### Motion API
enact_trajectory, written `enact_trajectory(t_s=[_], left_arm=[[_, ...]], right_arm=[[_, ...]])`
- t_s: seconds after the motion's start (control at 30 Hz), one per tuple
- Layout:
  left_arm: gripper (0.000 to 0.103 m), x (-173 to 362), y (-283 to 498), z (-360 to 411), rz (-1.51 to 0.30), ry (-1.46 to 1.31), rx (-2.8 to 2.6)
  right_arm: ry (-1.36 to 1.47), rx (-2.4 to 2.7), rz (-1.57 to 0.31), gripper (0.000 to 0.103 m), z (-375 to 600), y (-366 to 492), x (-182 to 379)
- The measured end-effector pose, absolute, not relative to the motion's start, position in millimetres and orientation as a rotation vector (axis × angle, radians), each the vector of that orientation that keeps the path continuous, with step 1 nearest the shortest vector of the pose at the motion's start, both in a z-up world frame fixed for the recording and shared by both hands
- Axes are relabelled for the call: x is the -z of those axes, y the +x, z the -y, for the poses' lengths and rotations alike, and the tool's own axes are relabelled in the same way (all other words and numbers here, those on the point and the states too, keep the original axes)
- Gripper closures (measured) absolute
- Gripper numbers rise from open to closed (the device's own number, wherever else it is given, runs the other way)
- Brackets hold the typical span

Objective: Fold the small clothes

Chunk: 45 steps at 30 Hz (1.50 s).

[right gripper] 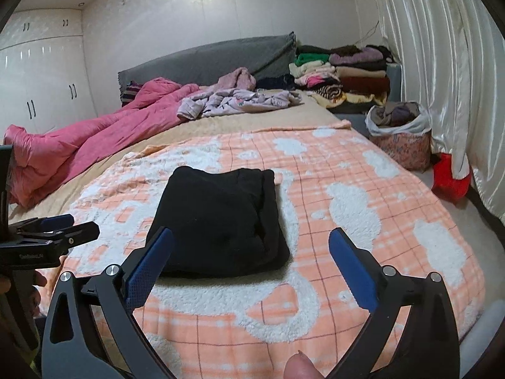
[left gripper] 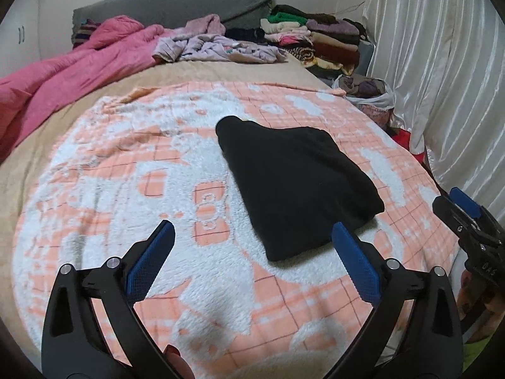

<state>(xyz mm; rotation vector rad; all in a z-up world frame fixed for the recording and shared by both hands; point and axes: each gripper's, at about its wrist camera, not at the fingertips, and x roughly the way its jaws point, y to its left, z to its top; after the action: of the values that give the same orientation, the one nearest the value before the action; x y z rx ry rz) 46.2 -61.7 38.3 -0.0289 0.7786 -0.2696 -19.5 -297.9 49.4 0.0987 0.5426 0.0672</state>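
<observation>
Folded black garment [left gripper: 293, 186] lies free on the peach-and-white fleece blanket [left gripper: 126, 164].

We hold the left gripper [left gripper: 252, 237] and right gripper [right gripper: 251, 243] above the bed, both with blue-padded fingers [right gripper: 353, 271] spread wide and gripping nothing. The garment sits just ahead of them, untouched. At the far end we see a pink quilt [right gripper: 94, 139] and stacked folded clothes [right gripper: 344, 75].

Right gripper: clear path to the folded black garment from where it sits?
Probably yes. The right gripper is open and empty, the black garment lies flat on the blanket just ahead of it, and the left gripper sits off to the side, not between them.
</observation>
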Motion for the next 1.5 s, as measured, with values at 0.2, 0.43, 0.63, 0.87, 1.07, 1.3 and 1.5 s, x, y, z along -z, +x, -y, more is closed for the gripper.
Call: enact_trajectory(t_s=[0.2, 0.43, 0.63, 0.87, 1.07, 1.3, 1.5], left_arm=[[0.010, -46.1, 27.6, 53.0, -0.742, -0.029, 0.247], [0.010, -47.2, 3.4, 43.6, -0.713, -0.019, 0.220], [0.010, -38.3, -8.2, 36.7, -0.722, -0.025, 0.203], [0.010, -20.9, -13.7, 33.1, -0.753, -0.036, 0.188], [0.010, -6.4, -13.8, 34.0, -0.786, -0.027, 0.186], [0.010, 4.5, -11.5, 32.8, -0.815, -0.027, 0.171], [0.010, 8.7, -11.8, 34.4, -0.822, -0.022, 0.170]], right_arm=[[0.067, -0.066, -0.497, 0.005, 290.7, -41.6, -59.7], [0.051, -0.074, -0.500, 0.005, 285.2, -57.6, -57.1], [0.052, -0.065, -0.526, 0.005, 282.8, -67.8, -44.0], [0.014, -0.039, -0.539, 0.005, 281.8, -77.3, -30.8], [0.012, -0.042, -0.582, 0.005, 280.0, -77.1, -13.9], [0.032, -0.050, -0.628, 0.005, 276.0, -70.9, 2.2], [0.029, -0.062, -0.648, 0.005, 271.6, -68.0, 9.6]])
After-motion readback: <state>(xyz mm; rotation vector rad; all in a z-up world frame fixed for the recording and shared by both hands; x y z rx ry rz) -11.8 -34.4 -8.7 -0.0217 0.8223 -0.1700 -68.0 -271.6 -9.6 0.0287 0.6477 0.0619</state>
